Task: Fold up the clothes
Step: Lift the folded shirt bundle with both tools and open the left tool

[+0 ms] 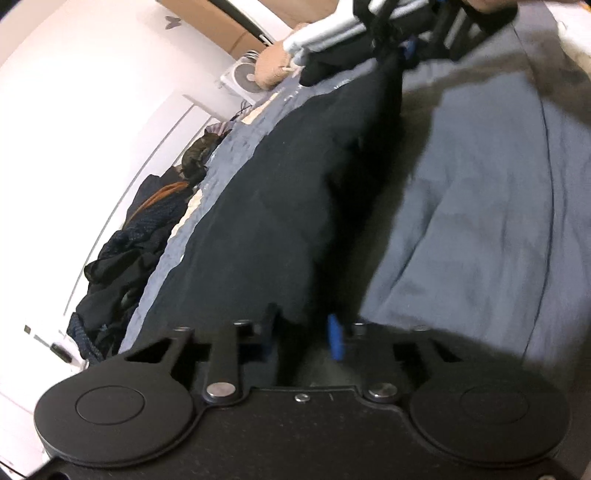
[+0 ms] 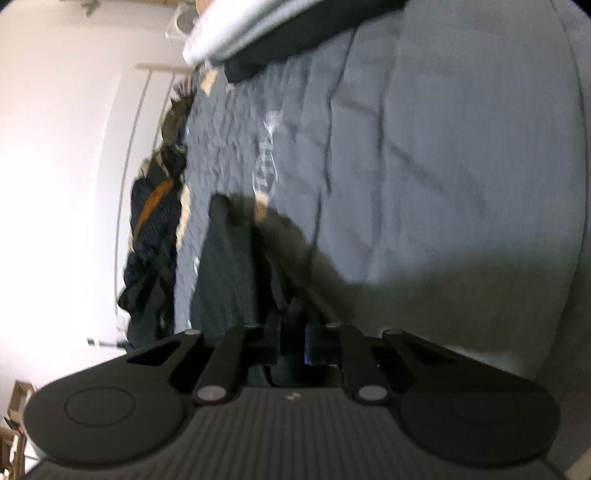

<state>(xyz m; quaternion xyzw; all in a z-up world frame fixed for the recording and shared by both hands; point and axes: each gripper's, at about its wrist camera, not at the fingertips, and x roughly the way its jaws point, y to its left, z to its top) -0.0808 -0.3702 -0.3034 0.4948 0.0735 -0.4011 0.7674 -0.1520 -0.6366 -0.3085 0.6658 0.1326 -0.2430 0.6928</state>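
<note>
Black fabric is seen pinched at both ends above a grey-blue bed (image 1: 498, 192). The left claw (image 1: 303, 332) is closed on the near edge of the dark garment (image 1: 280, 206), its black finger and blue-padded finger (image 1: 335, 336) drawn together with cloth bunched between them. The far end of the garment is gripped by the right claw (image 1: 400, 51), visible at the top of the left wrist view, so the cloth is stretched in a long band between the two tools. From the right wrist view, the right claw (image 2: 293, 339) is likewise clamped on a gathered fold, the fingers nearly meeting around it, and the garment (image 2: 229, 266) is seen hanging away toward the bed's left edge.

The garment looks plain, dark navy to black, slightly creased, and blurred by motion. A white printed pattern (image 2: 267, 162) is visible on the bed cover. Folded white and black items (image 2: 258, 33) lie at the far end of the bed. A heap of dark clothes (image 1: 133, 243) with an orange stripe is piled beside the bed, against a white wall (image 1: 74, 129). No containers can be made out.
</note>
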